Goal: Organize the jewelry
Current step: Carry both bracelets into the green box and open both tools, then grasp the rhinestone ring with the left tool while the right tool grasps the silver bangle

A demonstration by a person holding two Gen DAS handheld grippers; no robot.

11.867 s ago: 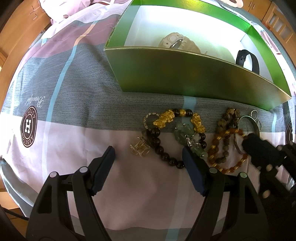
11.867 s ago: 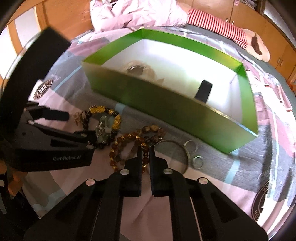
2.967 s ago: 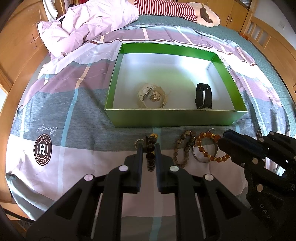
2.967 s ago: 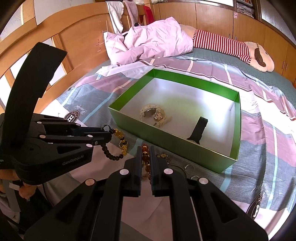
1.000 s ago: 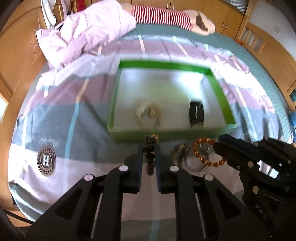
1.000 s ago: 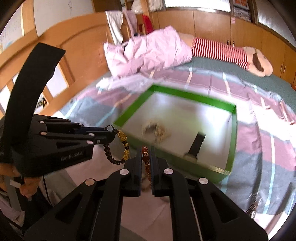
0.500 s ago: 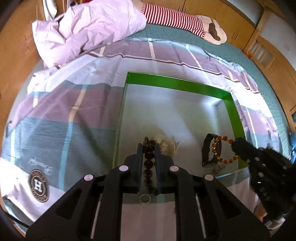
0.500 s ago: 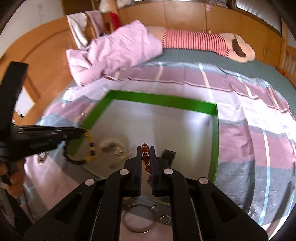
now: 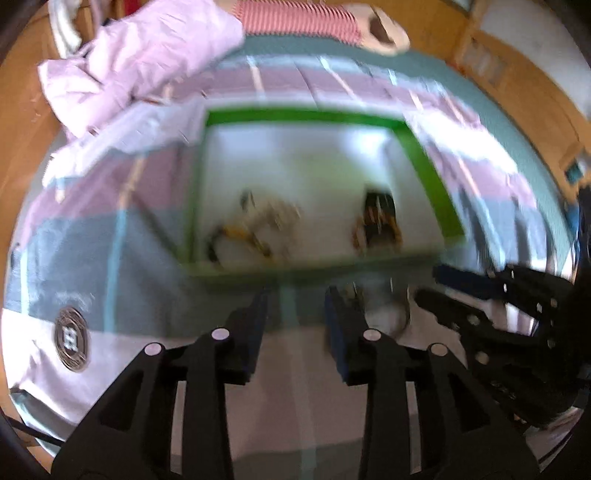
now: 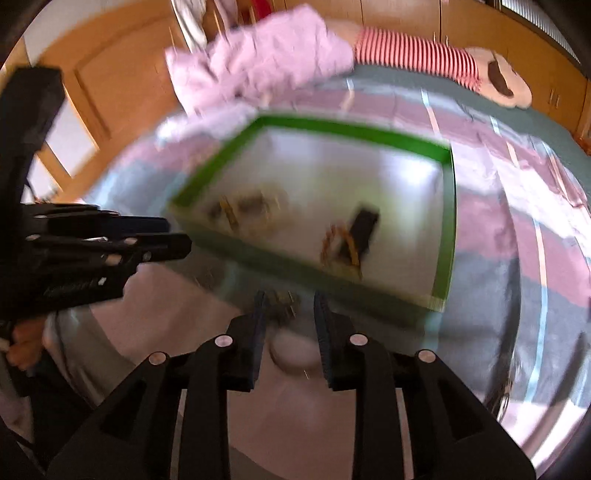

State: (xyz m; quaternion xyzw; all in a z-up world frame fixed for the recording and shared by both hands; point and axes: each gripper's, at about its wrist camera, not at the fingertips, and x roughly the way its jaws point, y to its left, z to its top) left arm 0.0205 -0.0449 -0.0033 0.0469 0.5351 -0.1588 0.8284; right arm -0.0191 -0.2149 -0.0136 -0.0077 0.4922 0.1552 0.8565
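Note:
Both views are motion-blurred. The green box [image 9: 317, 273] with a white floor lies on the bed. Inside it the black-and-gold bead bracelet [image 9: 236, 240] lies at the left by a pale bracelet [image 9: 273, 218], and the amber bead bracelet [image 9: 360, 230] lies against a black band [image 9: 380, 210]. My left gripper [image 9: 295, 317] is open and empty in front of the box's near wall. My right gripper [image 10: 288, 314] is open and empty, also in front of the box [image 10: 447, 221]. A dark bead bracelet [image 10: 282, 301] and metal rings [image 9: 388, 314] lie on the bedspread between the grippers.
The plaid pink, grey and white bedspread [image 9: 110, 258] carries a round logo [image 9: 70, 338]. A rumpled pink quilt [image 9: 140, 48] and a striped plush toy [image 9: 314, 18] lie at the back. Wooden bed frame and cupboards surround the bed.
Both grippers opened and let their bracelets drop into the box, then pulled back toward the near side. The black-and-gold and amber bracelets now lie inside.

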